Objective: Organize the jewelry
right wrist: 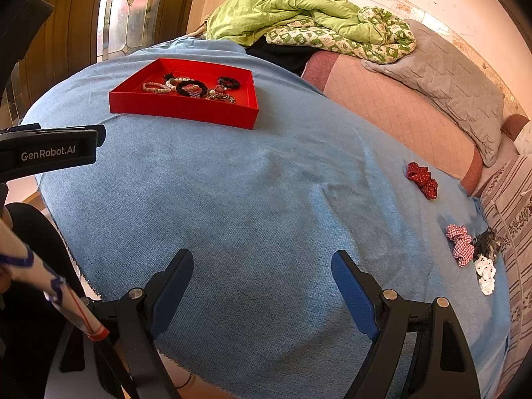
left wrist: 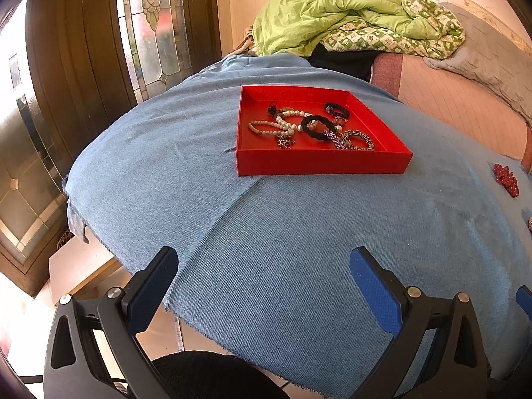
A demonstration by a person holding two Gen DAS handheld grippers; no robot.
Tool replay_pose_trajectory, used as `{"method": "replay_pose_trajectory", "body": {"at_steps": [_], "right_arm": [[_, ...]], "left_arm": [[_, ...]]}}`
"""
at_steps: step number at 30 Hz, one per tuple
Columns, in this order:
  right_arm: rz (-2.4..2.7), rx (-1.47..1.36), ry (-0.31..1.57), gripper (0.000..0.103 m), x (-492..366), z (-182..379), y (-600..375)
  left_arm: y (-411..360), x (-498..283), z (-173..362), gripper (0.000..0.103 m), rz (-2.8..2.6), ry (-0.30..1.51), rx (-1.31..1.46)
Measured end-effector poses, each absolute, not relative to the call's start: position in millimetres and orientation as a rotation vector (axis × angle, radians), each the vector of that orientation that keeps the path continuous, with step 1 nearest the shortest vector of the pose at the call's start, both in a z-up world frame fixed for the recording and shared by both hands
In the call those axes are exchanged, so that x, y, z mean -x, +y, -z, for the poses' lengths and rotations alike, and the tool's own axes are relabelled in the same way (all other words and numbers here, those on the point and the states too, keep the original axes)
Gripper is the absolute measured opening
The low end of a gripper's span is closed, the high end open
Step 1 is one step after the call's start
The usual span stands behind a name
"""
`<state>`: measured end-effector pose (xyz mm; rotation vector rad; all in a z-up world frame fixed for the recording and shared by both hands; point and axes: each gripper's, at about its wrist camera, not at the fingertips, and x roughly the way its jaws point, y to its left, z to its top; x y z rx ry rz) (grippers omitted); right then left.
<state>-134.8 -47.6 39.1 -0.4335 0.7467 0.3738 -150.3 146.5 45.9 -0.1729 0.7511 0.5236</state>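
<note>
Nearest the cameras, the left gripper (left wrist: pixel 264 262) hangs over the near edge of a blue cloth (left wrist: pixel 299 232), its jaws spread wide with nothing between them. The right gripper (right wrist: pixel 262 266) is the same: jaws wide apart, empty, above bare cloth. In the right wrist view a sleeve (right wrist: pixel 50 286) with a purple pattern shows at the lower left.

Farther out on the cloth, to the right, lie loose hair ties: a white scrunchie (right wrist: pixel 485 274), a red checked scrunchie (right wrist: pixel 460 244) just beside it, and a dark clip-like piece (right wrist: pixel 487 241) I cannot make out. Beyond them sits a red dotted scrunchie (right wrist: pixel 422 179), apart from the rest.

Farther still, toward the left, stands a red tray (left wrist: pixel 319 163). Inside it a pearl bead string (left wrist: pixel 282 124), a black hair tie (left wrist: pixel 314 126), a dark beaded bracelet (left wrist: pixel 337 109) and a leopard-print band (left wrist: pixel 360 139) lie tangled together, touching one another.

Behind everything, a green blanket (left wrist: pixel 332 10) is heaped on a pink couch (right wrist: pixel 399 116), with a grey quilted cushion (right wrist: pixel 449 76) beside it.
</note>
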Motion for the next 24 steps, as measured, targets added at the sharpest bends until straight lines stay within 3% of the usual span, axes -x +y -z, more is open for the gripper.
{"method": "replay_pose_trajectory", "body": {"at_steps": [24], "right_arm": [[-0.372, 0.422, 0.732, 0.088, 135.2, -44.8, -49.5]], "left_arm": [[144.0, 149.6, -46.3, 0.103, -0.552, 0.765, 0.104]]}}
